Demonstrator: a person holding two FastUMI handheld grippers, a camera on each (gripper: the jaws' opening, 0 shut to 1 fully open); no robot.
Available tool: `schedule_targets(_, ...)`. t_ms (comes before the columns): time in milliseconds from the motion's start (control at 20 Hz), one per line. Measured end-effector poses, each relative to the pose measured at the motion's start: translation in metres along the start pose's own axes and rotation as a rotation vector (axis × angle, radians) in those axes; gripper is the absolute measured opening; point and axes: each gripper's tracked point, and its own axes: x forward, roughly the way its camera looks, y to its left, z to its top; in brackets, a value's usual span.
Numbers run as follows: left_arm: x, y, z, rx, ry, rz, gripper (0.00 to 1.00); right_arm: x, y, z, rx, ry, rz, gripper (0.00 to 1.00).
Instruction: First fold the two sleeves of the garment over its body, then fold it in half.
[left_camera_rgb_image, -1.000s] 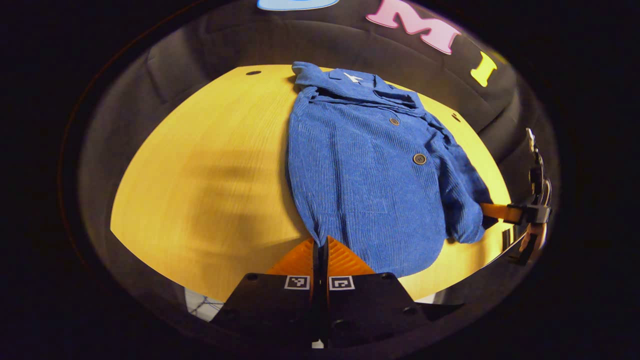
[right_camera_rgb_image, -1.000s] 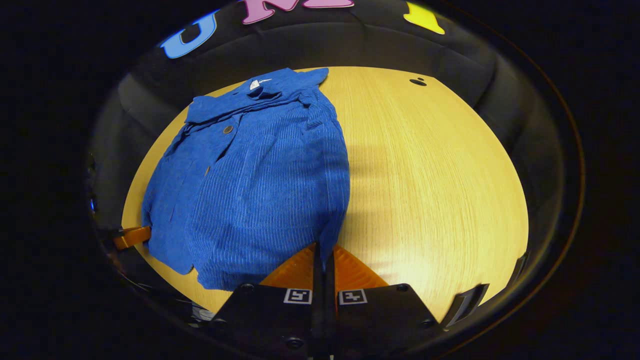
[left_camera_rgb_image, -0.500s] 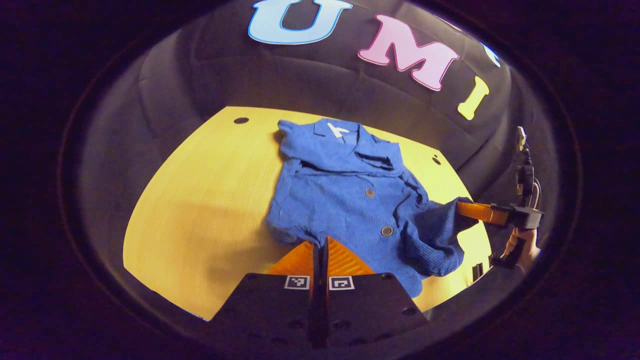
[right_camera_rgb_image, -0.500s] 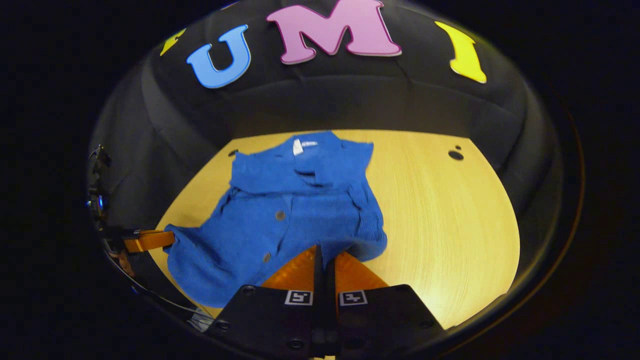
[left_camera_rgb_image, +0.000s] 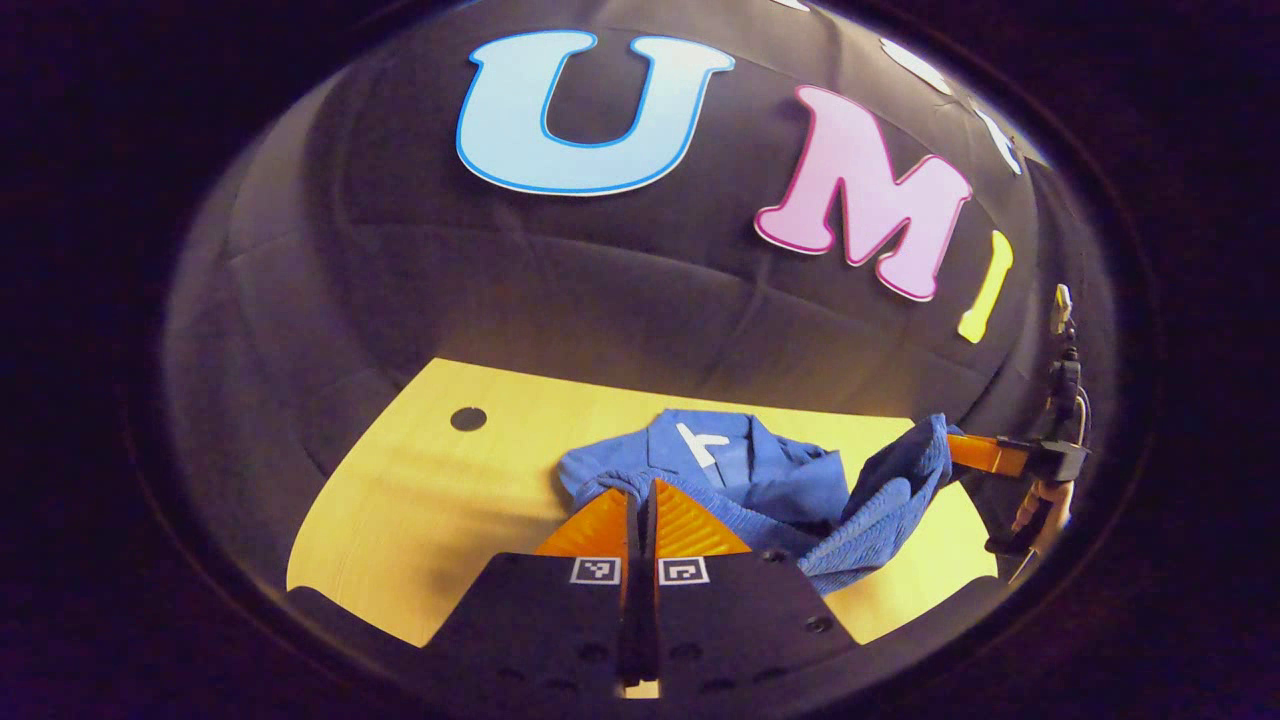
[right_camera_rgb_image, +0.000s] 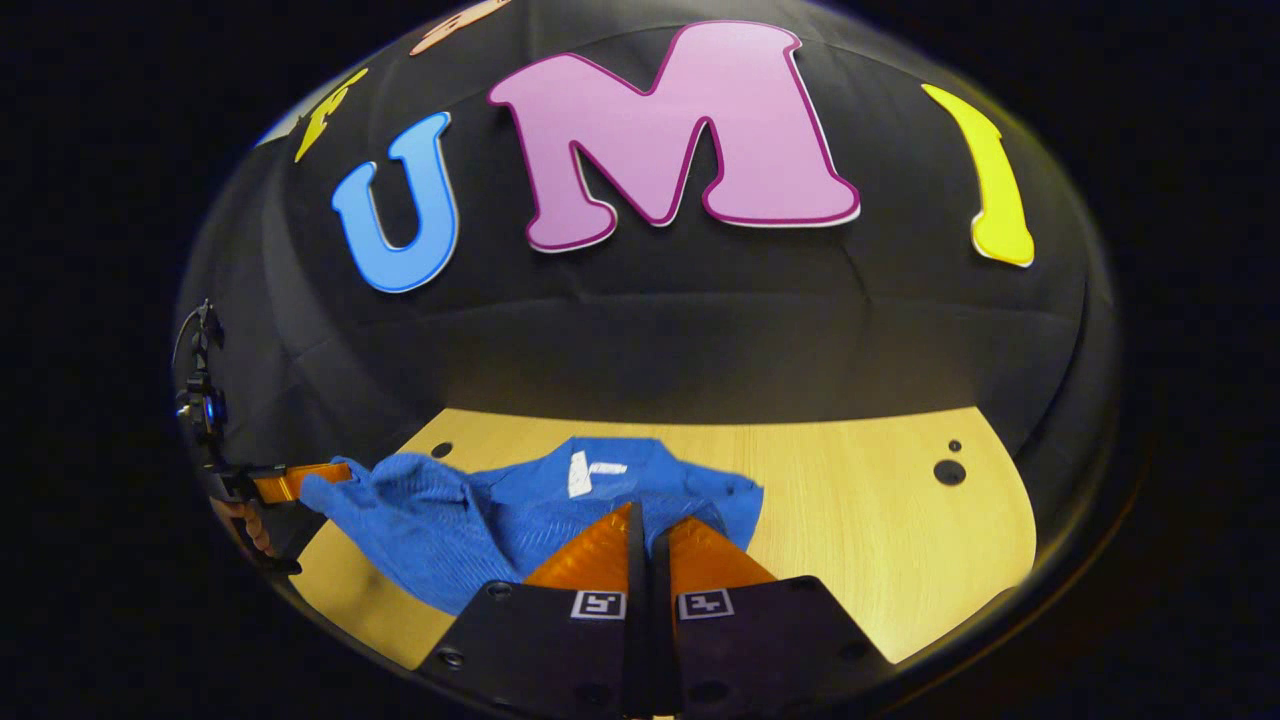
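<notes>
With both the left gripper (left_camera_rgb_image: 640, 500) and right gripper (right_camera_rgb_image: 645, 525) clamped on the hem of the blue garment (left_camera_rgb_image: 760, 490) at lower centre, you appear mid half-fold; next, lay the hem evenly on the collar (right_camera_rgb_image: 600, 470), then release.

In the left gripper view the garment (left_camera_rgb_image: 760, 490) lies on the table (left_camera_rgb_image: 420, 490), with the right gripper (left_camera_rgb_image: 950, 450) at three o'clock of it.
</notes>
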Motion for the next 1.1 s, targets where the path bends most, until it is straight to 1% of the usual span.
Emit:
schedule_targets(100,0.053,0.013,0.024,-0.019,-0.09,0.03,0.0,0.05,-0.018,0.01,-0.024,-0.018,-0.054,0.04)
schedule_targets(200,0.108,0.028,0.032,-0.011,-0.091,0.092,0.0,0.098,-0.039,0.009,-0.067,-0.02,-0.124,0.04)
schedule_targets(250,0.132,0.029,0.03,0.004,-0.086,0.111,0.0,0.117,-0.053,0.002,-0.088,-0.01,-0.165,0.05)
schedule_targets(300,0.148,0.028,0.029,0.026,-0.093,0.104,0.01,0.133,-0.058,-0.007,-0.095,0.006,-0.177,0.15)
schedule_targets(350,0.162,0.02,0.026,0.049,-0.08,0.083,0.09,0.145,-0.061,-0.02,-0.094,0.033,-0.2,0.21)
schedule_targets(400,0.163,0.016,0.015,0.066,-0.049,0.089,0.27,0.146,-0.064,-0.033,-0.118,0.063,-0.216,0.47)
schedule_targets(450,0.159,0.013,0.002,0.075,0.011,0.114,0.46,0.139,-0.07,-0.033,-0.159,0.071,-0.251,0.73)
schedule_targets(500,0.155,0.014,0.002,0.105,0.004,0.147,0.65,0.128,-0.071,-0.031,-0.191,0.042,-0.266,0.99)
schedule_targets(550,0.148,0.01,0.007,0.133,-0.031,0.152,0.83,0.124,-0.069,-0.023,-0.211,-0.003,-0.266,0.99)
schedule_targets(600,0.139,0.011,0.011,0.158,-0.076,0.163,0.84,0.11,-0.064,-0.012,-0.219,-0.06,-0.267,0.99)
schedule_targets(700,0.103,0.009,0.023,0.188,-0.179,0.177,0.84,0.075,-0.053,0.006,-0.221,-0.172,-0.262,0.98)
schedule_targets(750,0.083,0.003,0.029,0.178,-0.237,0.167,0.84,0.056,-0.044,0.018,-0.213,-0.231,-0.247,0.99)
schedule_targets(850,0.022,-0.018,0.036,0.136,-0.329,0.116,0.84,0.022,-0.025,0.042,-0.198,-0.365,-0.218,0.98)
schedule_targets(900,-0.006,-0.025,0.042,0.116,-0.391,0.092,0.83,0.003,-0.014,0.049,-0.199,-0.406,-0.199,0.97)
schedule_targets(950,-0.032,-0.032,0.049,0.094,-0.435,0.09,0.82,-0.018,-0.005,0.054,-0.199,-0.43,-0.183,0.96)
schedule_targets(1050,-0.089,-0.044,0.047,0.077,-0.495,0.101,0.81,-0.06,0.01,0.058,-0.22,-0.46,-0.157,0.97)
schedule_targets(1100,-0.116,-0.05,0.039,0.079,-0.521,0.107,0.81,-0.081,0.021,0.063,-0.246,-0.497,-0.136,0.97)
